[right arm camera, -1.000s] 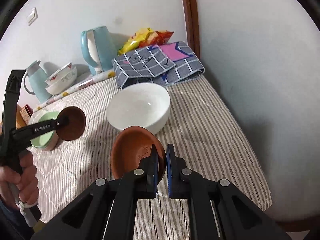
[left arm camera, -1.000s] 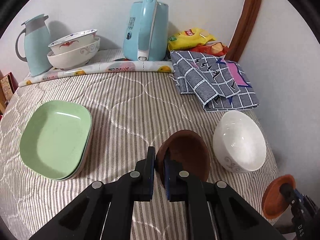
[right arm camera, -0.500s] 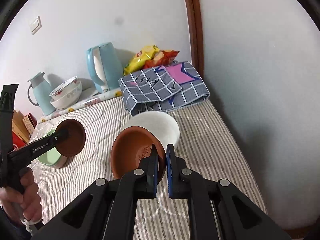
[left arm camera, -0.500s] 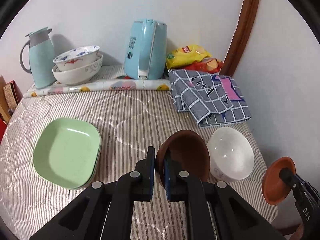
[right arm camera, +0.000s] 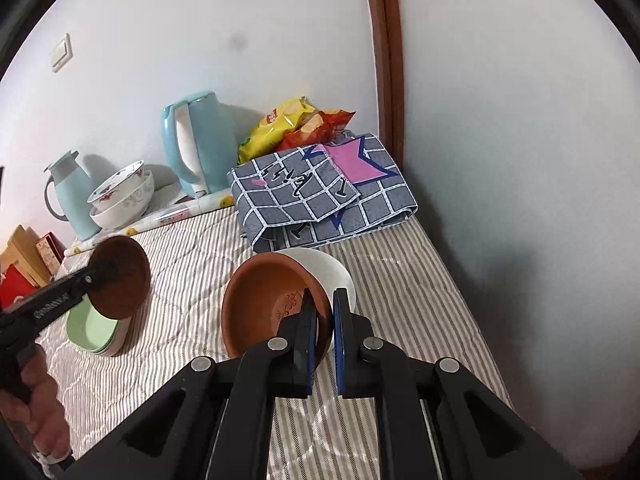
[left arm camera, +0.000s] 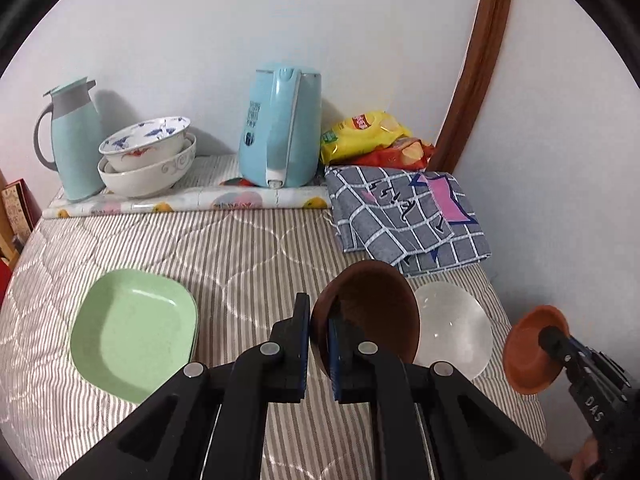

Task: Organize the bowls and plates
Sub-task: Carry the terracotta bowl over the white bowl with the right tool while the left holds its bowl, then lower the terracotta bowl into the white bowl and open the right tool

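Observation:
My left gripper (left arm camera: 319,322) is shut on the rim of a dark brown bowl (left arm camera: 372,312) and holds it above the striped table; it also shows in the right wrist view (right arm camera: 120,276). My right gripper (right arm camera: 324,312) is shut on the rim of an orange-brown bowl (right arm camera: 268,300), held above the table, also seen in the left wrist view (left arm camera: 532,352). A white bowl (left arm camera: 456,328) sits on the table behind both held bowls (right arm camera: 324,268). Stacked green plates (left arm camera: 132,332) lie at the left (right arm camera: 94,330).
At the back stand a blue kettle (left arm camera: 280,132), a teal jug (left arm camera: 74,136), two stacked patterned bowls (left arm camera: 146,156), snack bags (left arm camera: 368,136) and a folded checked cloth (left arm camera: 404,216). A wall (right arm camera: 520,160) borders the table's right edge.
Both grippers have risen and pulled back with their bowls, so the table and its things look smaller and lower. The white bowl and green plates have not moved.

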Tool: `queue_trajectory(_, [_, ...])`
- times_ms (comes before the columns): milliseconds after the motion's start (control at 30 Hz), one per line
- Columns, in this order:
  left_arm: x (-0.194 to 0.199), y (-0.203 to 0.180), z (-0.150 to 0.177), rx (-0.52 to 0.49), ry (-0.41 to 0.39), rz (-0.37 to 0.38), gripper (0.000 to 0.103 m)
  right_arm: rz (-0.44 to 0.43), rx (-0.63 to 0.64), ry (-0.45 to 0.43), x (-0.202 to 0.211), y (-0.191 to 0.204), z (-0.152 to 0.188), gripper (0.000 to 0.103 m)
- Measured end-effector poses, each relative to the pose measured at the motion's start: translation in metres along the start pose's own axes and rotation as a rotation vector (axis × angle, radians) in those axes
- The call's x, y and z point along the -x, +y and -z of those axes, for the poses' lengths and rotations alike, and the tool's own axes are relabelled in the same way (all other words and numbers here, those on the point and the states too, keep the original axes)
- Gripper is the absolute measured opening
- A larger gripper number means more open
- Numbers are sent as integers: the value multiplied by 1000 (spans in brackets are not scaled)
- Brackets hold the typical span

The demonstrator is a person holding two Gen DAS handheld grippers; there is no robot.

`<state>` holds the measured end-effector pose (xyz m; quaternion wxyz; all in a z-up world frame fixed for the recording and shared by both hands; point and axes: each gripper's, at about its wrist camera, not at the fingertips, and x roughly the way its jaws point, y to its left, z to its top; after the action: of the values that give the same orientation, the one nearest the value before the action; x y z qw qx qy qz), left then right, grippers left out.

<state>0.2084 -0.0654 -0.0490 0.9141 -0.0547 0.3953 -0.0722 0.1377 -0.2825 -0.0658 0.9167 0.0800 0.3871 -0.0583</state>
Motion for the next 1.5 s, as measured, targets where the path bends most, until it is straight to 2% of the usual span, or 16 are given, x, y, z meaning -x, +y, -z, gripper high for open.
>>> queue_trajectory(200, [-6, -2, -9, -7, -11, 1, 9, 6, -6, 40, -21, 0, -1, 8])
queue_trajectory(667, [-44, 3, -18, 17, 33, -9, 9, 30, 16, 112, -72, 3, -5, 8])
queue_trajectory(1500, [-82, 22, -20, 66, 86, -17, 9, 16, 101, 238, -125, 28, 2, 8])
